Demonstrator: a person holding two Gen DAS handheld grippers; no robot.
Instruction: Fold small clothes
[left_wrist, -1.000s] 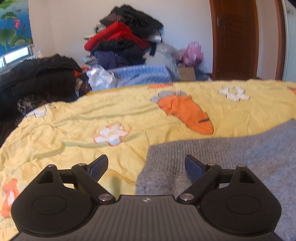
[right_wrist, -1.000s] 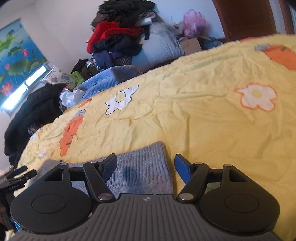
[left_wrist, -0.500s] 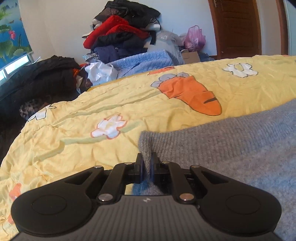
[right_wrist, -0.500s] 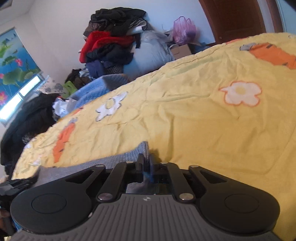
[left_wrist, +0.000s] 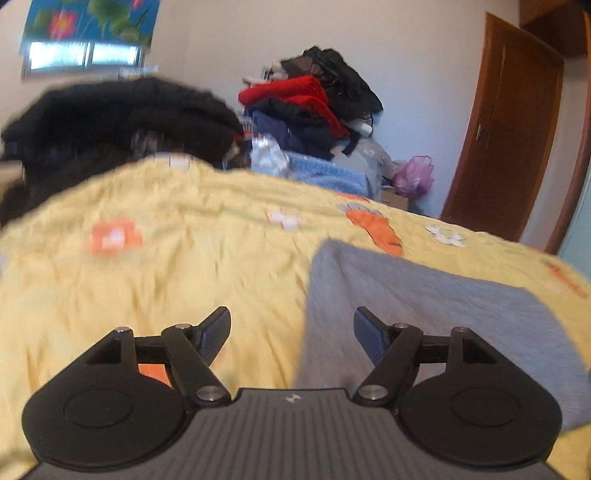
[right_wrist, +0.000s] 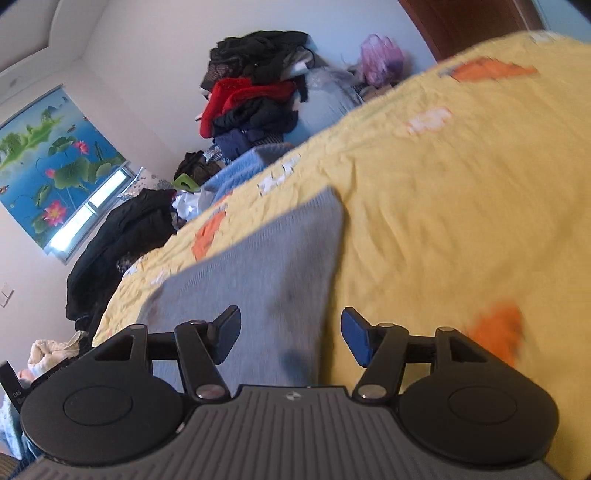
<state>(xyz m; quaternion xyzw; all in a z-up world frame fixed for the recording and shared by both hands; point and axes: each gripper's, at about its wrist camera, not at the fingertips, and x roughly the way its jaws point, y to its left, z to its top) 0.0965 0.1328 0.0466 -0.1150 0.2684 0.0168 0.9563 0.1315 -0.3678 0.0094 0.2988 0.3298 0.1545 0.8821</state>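
left tongs (left_wrist: 291, 330): just spread, released | right tongs (right_wrist: 290, 334): just spread, released | grey knit (left_wrist: 424, 314): beneath both, on bed (left_wrist: 184, 258) | advice: smooth, square edges before refolding

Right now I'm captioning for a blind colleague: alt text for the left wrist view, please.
The left gripper, jaws open and just widened with nothing between them, hovers over a grey knit garment lying on a yellow bedspread. Piled clothes lie behind.

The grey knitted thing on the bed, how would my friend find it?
Look at the big bed with the yellow quilt printed with orange carrots and white flowers. Lying flat on it, close to the camera, is the grey knitted garment. It is the only plain grey piece there; the other clothes are piled beyond the bed.
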